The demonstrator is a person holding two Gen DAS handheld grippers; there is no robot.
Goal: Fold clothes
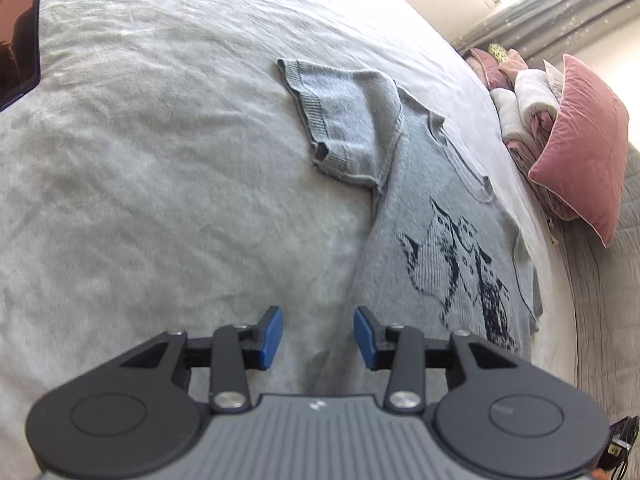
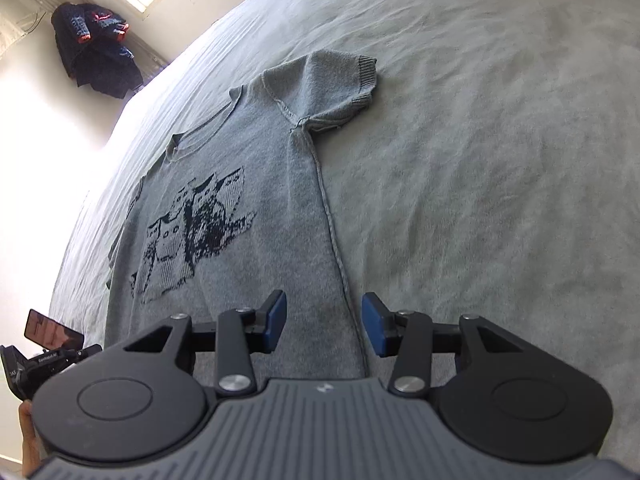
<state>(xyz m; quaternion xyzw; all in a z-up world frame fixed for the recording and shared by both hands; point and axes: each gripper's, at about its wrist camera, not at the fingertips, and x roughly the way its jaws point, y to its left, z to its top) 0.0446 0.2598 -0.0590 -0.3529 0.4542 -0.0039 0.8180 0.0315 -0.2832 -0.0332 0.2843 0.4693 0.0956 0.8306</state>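
Two blue-padded jaws stand wide apart in the left wrist view, where the left gripper [image 1: 319, 337] holds nothing. Between and just ahead of the jaws runs the side edge of a grey knitted sweater [image 1: 420, 216], spread flat on a pale grey bedspread [image 1: 160, 160]. Most of the garment lies ahead and to the right of the jaws, its dark knitted motif [image 1: 460, 272] facing up. One short sleeve [image 1: 344, 120] lies farther ahead. Far off to the right, a pink cushion [image 1: 580, 152] leans on folded bedding.

From the right wrist view, the right gripper [image 2: 324, 327] is likewise spread wide and empty. The sweater's other side seam [image 2: 336, 240] runs straight ahead from the gap between the jaws. Its body lies ahead and left, and a short sleeve [image 2: 344, 84] lies far ahead. Dark clothing [image 2: 96, 52] hangs far ahead to the left.
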